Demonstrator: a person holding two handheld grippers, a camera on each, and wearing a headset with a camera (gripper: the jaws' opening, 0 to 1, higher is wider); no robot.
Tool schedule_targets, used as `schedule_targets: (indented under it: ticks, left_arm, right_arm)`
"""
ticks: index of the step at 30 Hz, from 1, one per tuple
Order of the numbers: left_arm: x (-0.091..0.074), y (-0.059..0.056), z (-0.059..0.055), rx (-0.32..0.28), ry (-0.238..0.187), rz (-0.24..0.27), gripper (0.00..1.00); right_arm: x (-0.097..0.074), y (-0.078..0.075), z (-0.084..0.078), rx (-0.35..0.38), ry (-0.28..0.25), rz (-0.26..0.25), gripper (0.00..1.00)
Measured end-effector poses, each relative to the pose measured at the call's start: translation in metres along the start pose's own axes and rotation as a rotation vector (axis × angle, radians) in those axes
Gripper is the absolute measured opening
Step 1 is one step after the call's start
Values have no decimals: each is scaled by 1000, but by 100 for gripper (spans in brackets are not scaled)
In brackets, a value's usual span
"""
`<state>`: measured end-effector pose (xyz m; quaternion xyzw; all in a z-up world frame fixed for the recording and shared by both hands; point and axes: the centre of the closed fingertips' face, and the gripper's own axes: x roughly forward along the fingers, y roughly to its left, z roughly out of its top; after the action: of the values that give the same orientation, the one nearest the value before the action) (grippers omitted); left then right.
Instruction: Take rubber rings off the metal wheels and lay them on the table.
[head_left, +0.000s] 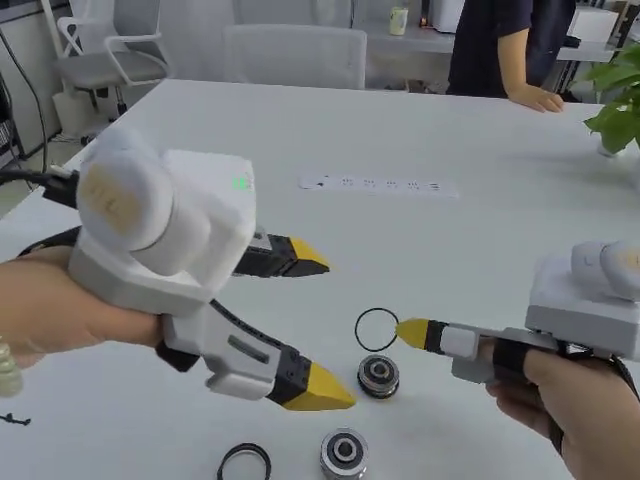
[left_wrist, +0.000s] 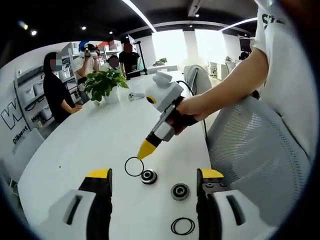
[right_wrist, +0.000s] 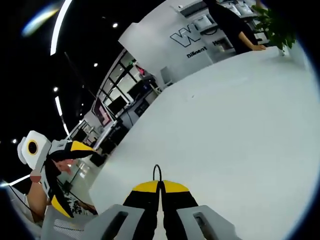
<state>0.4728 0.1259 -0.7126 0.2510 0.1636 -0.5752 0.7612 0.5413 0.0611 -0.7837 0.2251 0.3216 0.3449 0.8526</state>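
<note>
One ring in level right tongs

Open-plan office: long white desk with power strip toward its middle, swivel chair beyond, potted plant, wall lettering, ceiling strip lights, people standing around.

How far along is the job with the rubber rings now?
Done: black rubber rings lie flat on the white table beside one metal wheel. In hand: the right gripper has its fingers shut on a thin black rubber ring, beside the second metal wheel, not around it. The left gripper is open. Left: laying that ring down. Whether either wheel carries more rings is too small to tell.
</note>
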Motion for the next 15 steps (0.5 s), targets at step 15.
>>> schedule_targets:
  ticks: [15]
  left_arm:
    - [-53, 7, -22, -46, -3, 135, 75]
  right_arm:
    - [-14, 8, 19, 31, -88, 11, 0]
